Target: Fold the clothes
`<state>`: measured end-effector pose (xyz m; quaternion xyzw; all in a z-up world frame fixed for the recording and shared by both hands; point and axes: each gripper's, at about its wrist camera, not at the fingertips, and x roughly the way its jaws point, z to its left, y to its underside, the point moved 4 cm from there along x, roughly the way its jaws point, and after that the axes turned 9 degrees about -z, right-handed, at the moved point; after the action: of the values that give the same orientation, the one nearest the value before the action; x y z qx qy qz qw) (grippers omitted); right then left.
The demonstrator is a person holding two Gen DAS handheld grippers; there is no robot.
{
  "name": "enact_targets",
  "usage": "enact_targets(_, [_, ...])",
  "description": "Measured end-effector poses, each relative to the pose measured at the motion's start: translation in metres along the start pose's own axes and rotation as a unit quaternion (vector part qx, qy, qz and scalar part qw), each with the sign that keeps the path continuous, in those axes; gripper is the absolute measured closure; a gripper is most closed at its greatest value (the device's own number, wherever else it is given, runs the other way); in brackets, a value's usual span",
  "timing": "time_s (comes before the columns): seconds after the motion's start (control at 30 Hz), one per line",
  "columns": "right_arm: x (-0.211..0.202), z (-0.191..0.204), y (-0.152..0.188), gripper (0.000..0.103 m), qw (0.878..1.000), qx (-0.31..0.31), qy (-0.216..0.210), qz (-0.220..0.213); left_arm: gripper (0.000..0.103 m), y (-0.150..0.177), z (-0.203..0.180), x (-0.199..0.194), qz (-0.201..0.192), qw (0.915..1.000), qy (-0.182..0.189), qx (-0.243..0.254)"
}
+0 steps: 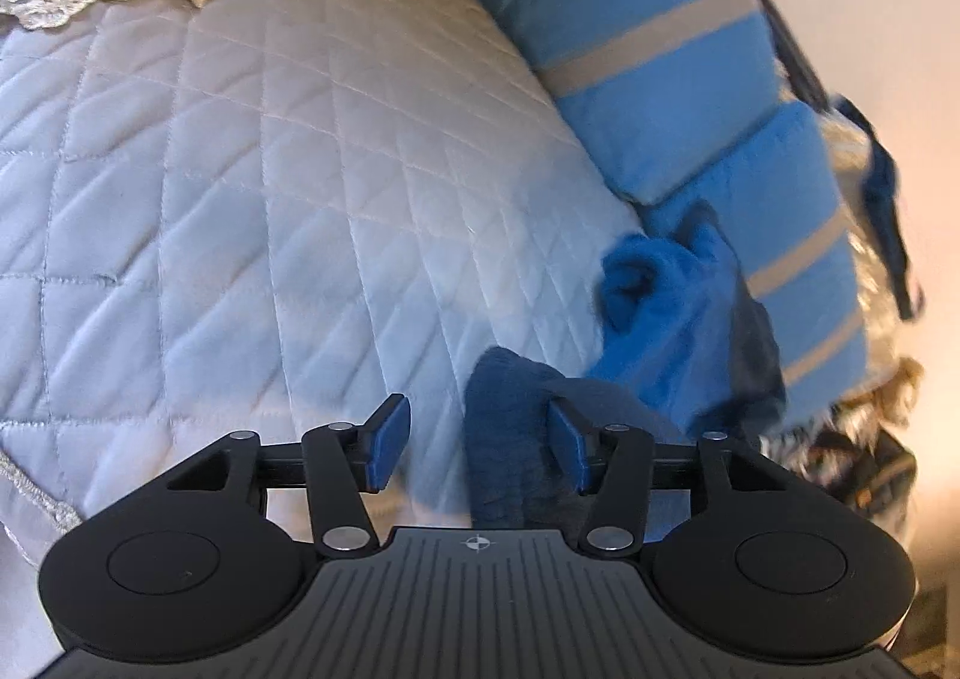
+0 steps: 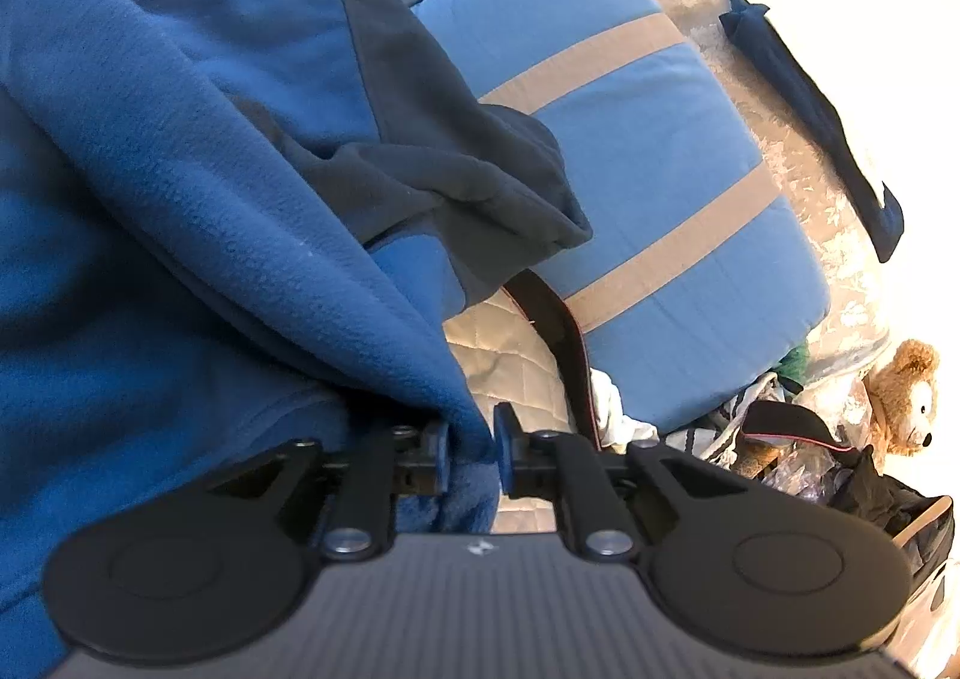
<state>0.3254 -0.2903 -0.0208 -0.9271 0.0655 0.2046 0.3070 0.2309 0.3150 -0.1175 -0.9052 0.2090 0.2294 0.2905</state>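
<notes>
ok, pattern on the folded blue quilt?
Light blue quilt with grey-beige stripes; clearest in the right wrist view.

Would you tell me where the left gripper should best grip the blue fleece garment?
Probably the dark navy cuff lying between the open left gripper: it pokes up off the quilt as a narrow fold, so closing on it from straight behind should work.

Bright, cool daylight across the quilted bedspread [image 1: 252,187], with a soft shadow patch near its middle and warm overexposed glare washing out the right edge of both views. Strong fisheye bending toward the borders, dark vignette in the corners. Sharp on the striped blue pillow [image 2: 654,187] and the fleece [image 2: 180,169] weave in the right wrist view, yet motion-smeared on the bunched fleece and clutter at lower right in the left wrist view; teddy bear [image 2: 906,397] slightly soft, half bleached by glare.
</notes>
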Motion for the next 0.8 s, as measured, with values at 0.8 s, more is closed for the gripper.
enact_targets(0.8, [0.001,0.006,0.006,0.069,1.000,0.023,0.002,0.016,0.054,0.062,-0.036,-0.012,0.039,0.9319,0.070,0.354])
